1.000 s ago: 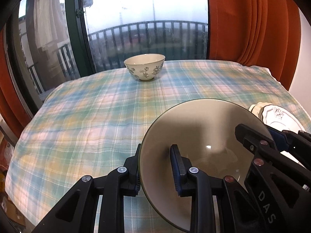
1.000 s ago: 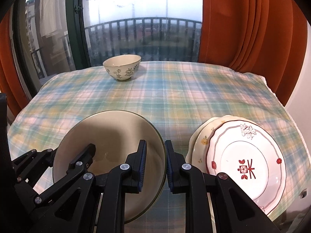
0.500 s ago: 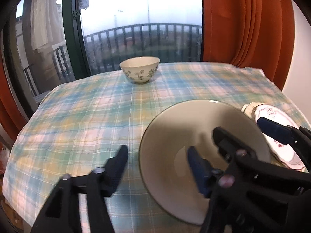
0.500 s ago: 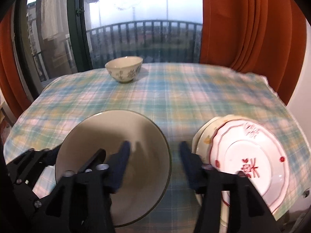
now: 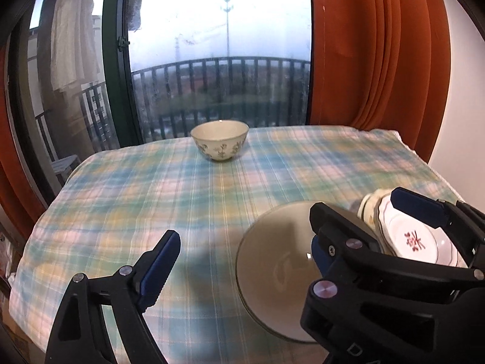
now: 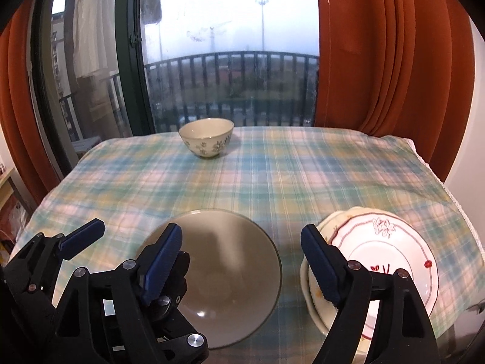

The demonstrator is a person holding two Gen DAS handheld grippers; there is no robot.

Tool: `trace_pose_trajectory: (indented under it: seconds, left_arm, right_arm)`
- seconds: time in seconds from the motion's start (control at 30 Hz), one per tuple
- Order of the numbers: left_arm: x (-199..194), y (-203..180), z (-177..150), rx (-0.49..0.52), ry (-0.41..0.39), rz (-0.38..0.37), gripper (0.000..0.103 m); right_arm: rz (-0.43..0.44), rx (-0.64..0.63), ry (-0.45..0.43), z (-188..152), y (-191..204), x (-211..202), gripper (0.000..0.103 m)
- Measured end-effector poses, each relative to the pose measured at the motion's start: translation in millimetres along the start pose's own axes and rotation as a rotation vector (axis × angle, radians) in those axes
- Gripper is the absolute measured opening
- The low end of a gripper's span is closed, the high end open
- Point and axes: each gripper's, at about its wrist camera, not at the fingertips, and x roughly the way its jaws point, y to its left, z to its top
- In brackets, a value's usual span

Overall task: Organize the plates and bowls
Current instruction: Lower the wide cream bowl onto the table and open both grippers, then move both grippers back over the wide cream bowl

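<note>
Tabletop [image 6: 272, 176] covered by a plaid cloth in pale green, blue, pink and yellow, seen from two cameras mounted on hand-held grippers. Near the front edge sits a wide, shallow grey-beige bowl [image 6: 230, 276] with a thin dark rim, resting upright on the cloth. Just to its right lies a stack of plates [image 6: 385, 261]; the top plate is white with a red line border, small red flowers and a red mark at its centre, and cream scalloped plates show beneath it. The bowl and the stack are close together, but whether they touch is unclear. At the far side of the tabletop, well apart from these, stands a small cream bowl [image 6: 206, 141] with dark floral sprigs on its outer wall. The right gripper [image 6: 242, 248] hangs over the grey-beige bowl with its jaws spread wide and gripping nothing: one blue-padded finger is over the bowl's left part, the other over the gap between bowl and plates. The left gripper [image 5: 245, 254] is also spread wide and empty, one finger over bare cloth to the left of the bowl, the other over the bowl's right side. In the left camera's view the right gripper's black fingers cross in front of the plates. Behind the tabletop are a large window [image 6: 227, 45] with a dark green frame, a balcony railing [image 6: 242, 63] outside, and rust-orange curtains [image 6: 379, 54] at the sides.
</note>
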Motion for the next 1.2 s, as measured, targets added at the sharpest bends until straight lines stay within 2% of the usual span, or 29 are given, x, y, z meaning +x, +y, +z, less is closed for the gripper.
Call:
trace_pose_trajectory:
  seconds: [0.4,0.67,1.2]
  left_arm:
    - [9,17,41,-0.018,-0.026,0.024,0.092]
    - [22,28,73,-0.02,-0.049,0.042,0.093]
    - [80,52,134,-0.059,-0.056,0.085,0.096]
  right_arm:
    - [0.017,0.001,-0.022,41,8,13,0.085]
    - [0.017,0.008,-0.043,77,13,30,0.091]
    - [0.026,0.01,-0.048,140,20,84,0.095]
